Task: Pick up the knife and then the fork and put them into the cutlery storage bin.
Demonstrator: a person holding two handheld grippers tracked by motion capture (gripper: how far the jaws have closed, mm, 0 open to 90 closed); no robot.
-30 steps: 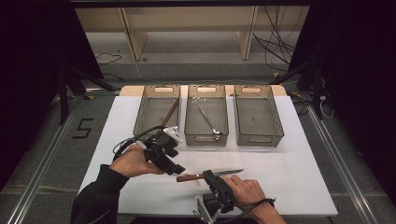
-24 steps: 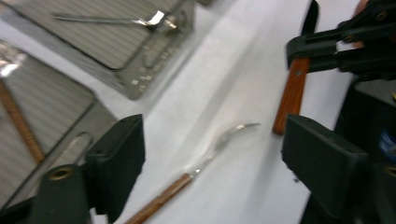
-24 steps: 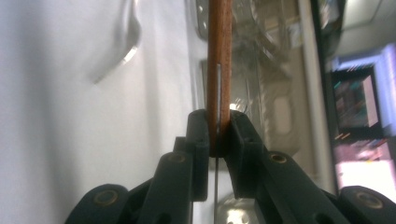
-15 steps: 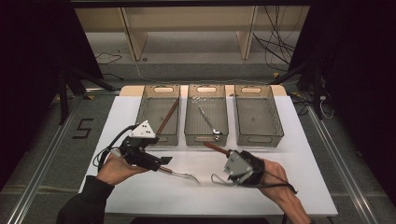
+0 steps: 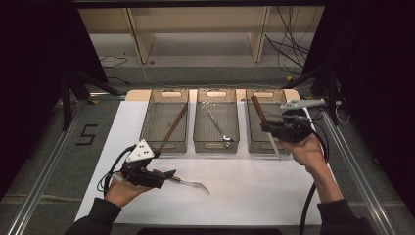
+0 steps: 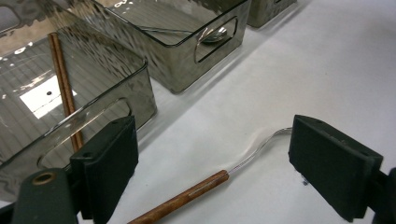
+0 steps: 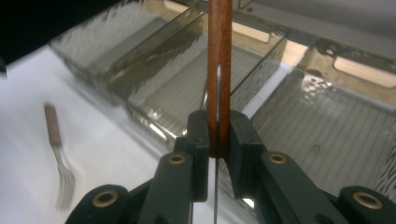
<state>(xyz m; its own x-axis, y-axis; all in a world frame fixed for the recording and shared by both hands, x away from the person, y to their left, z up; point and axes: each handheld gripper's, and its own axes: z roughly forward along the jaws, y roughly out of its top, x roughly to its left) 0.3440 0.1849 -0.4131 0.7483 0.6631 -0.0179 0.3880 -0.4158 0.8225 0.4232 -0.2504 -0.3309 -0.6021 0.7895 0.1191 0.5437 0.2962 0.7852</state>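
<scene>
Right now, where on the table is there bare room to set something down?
The white table is bare between the fork and the right hand, in front of the middle bin and right bin. It is crowded near the left gripper.

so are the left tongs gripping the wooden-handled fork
No, the left tongs stand open, with the wooden-handled metal fork lying loose on the white table.
</scene>
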